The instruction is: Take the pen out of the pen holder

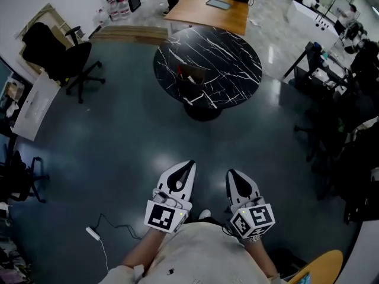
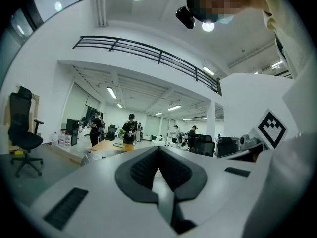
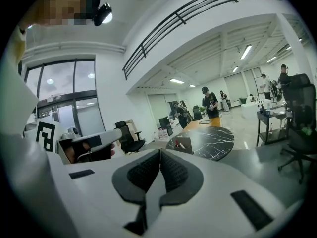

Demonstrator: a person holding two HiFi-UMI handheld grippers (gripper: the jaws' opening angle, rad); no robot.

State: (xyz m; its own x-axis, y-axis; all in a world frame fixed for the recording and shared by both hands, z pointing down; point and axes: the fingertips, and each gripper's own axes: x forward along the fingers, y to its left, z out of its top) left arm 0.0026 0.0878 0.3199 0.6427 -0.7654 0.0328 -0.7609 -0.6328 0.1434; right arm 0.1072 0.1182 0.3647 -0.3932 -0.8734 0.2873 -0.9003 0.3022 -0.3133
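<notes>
A dark pen holder [image 1: 192,78] stands on the near left part of a round black marble table [image 1: 231,58], well ahead of me across open floor. Something reddish shows in the holder; the pen is too small to make out. In the right gripper view the holder [image 3: 181,145] sits on the table [image 3: 208,138], far beyond the jaws. My left gripper [image 1: 190,164] and right gripper [image 1: 230,173] are held side by side close to my body, both shut and empty. Each gripper's own view shows its jaws pressed together: the left gripper [image 2: 159,149], the right gripper [image 3: 160,152].
A black office chair [image 1: 65,55] stands at the left. A wooden table [image 1: 207,10] lies beyond the round one. Desks and chairs [image 1: 337,81] crowd the right side. A white cable with a plug [image 1: 95,232] lies on the dark floor near my feet. People stand far back [image 2: 130,129].
</notes>
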